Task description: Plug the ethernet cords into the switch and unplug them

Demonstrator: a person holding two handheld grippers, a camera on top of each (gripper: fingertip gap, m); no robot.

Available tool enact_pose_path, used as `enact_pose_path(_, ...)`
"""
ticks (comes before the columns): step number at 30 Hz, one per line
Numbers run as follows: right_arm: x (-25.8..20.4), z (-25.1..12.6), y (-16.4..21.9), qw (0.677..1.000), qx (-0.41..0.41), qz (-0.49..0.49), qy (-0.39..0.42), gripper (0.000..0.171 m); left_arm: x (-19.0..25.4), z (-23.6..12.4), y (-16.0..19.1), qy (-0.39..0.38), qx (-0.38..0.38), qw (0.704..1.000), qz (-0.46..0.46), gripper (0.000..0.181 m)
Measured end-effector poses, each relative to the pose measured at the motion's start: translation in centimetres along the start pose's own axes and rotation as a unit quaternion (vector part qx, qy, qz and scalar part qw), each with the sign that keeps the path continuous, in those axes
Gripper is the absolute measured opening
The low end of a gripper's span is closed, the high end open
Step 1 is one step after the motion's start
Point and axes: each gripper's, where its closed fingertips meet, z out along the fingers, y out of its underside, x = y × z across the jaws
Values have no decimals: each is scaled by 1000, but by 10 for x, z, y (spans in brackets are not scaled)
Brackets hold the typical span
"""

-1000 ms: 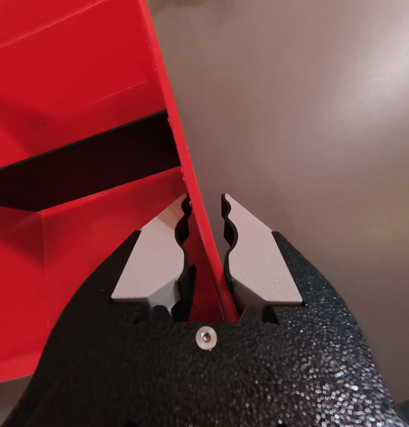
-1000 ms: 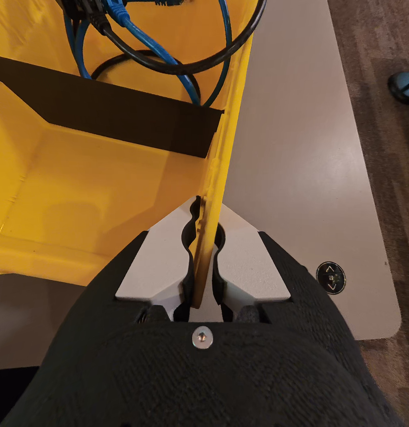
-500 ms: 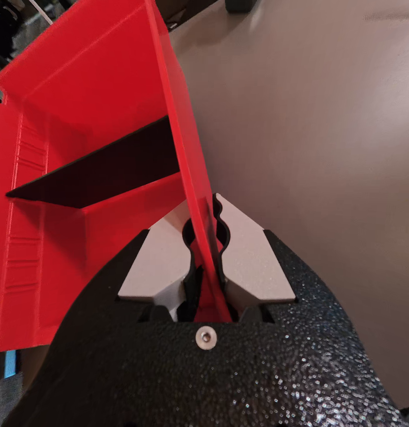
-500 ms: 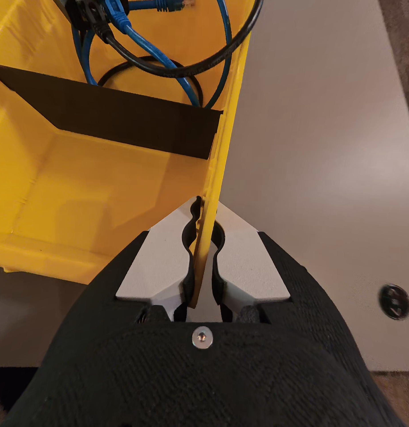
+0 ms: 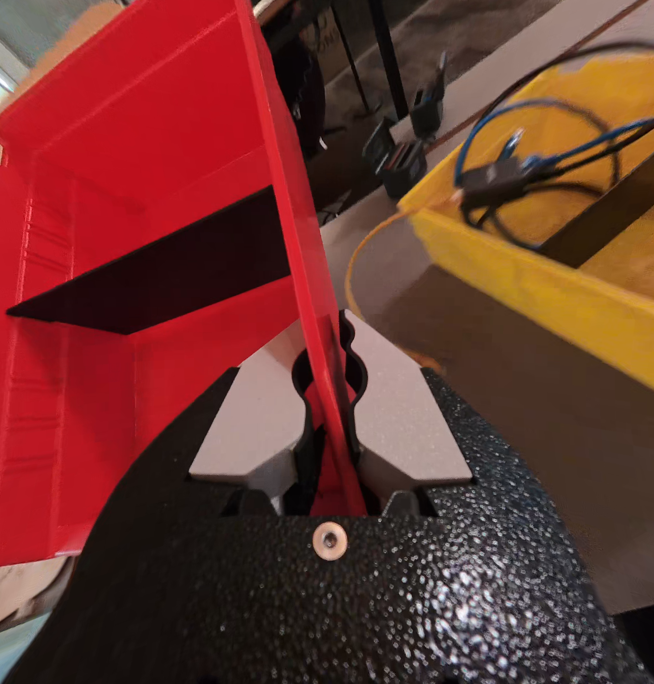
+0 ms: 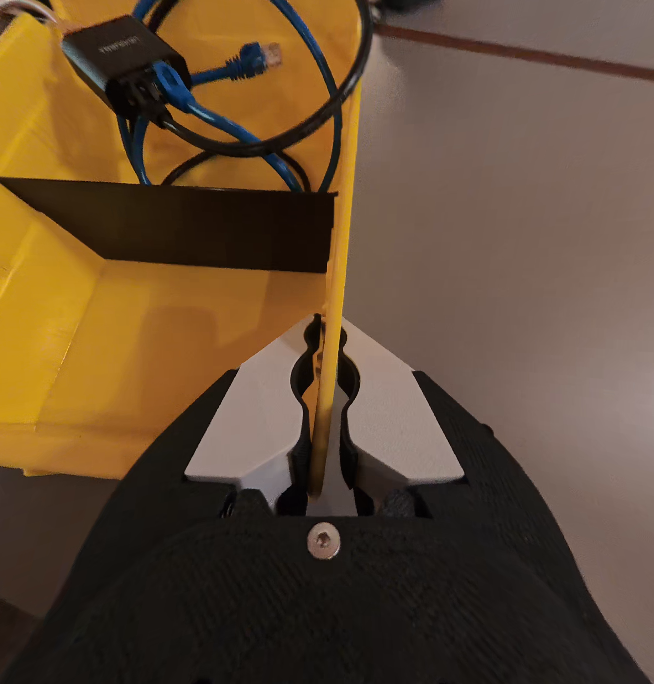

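The left gripper (image 5: 327, 374) has its fingers (image 5: 388, 403) pinching the right side wall of a red bin (image 5: 96, 259), which is tilted up off the grey worktop (image 5: 373, 251); a black divider (image 5: 162, 270) crosses the bin's inside. The right gripper (image 6: 327, 370) has its fingers (image 6: 266, 407) clamped on the right side wall of a yellow bin (image 6: 133, 333), which also has a black divider (image 6: 192, 229) across it. Behind that divider, in the far compartment, lies the black switch (image 6: 122, 59), with a blue ethernet cord (image 6: 214, 118) and a black cord (image 6: 281, 144) plugged into its near face. Both cords loop around the compartment, the black one arching over the bin's right wall. A loose blue plug (image 6: 255, 63) lies just beside the switch, apart from its ports. In the left wrist view the yellow bin (image 5: 540, 296) sits to the right with the switch (image 5: 491, 181) inside, blurred, and a thin yellow cord (image 5: 358, 259) curves over the worktop between the two bins.
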Motion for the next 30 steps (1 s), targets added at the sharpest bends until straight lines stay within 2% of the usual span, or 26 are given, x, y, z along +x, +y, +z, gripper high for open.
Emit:
enact_pose_path(1,-20,5,-6,1000,14,-12,-14,8,0,-4,-6,-4,10,1000,5,8)
enact_pose_path(4,-84,19,-18,994,40,-16,-100,22,2,-12,-25,-14,33,999,18,8)
enact_pose_path(7,-142,22,-28,976,67,0,-205,49,10,-13,-41,-13,47,999,24,8)
enact_pose_path(9,-165,12,-37,961,91,19,-261,63,19,-14,-53,-2,60,998,19,8)
enact_pose_path(11,-165,-10,-48,948,138,25,-285,71,31,-15,-66,16,76,997,11,8)
enact_pose_path(14,-118,-47,-56,946,221,15,-235,73,59,-18,-89,55,97,994,7,8)
enact_pose_path(18,-10,-99,-46,948,302,-47,-86,74,121,-20,-125,136,135,981,28,8)
enact_pose_path(21,86,-144,-38,924,351,-123,83,72,182,-23,-156,217,161,961,55,9)
enact_pose_path(24,161,-187,-25,894,378,-126,203,67,247,-20,-182,290,174,937,89,8)
enact_pose_path(26,191,-209,-24,882,404,-79,228,65,290,-11,-194,334,171,921,107,7)
enact_pose_path(30,219,-225,-21,874,423,-35,237,66,371,18,-202,393,144,899,128,6)
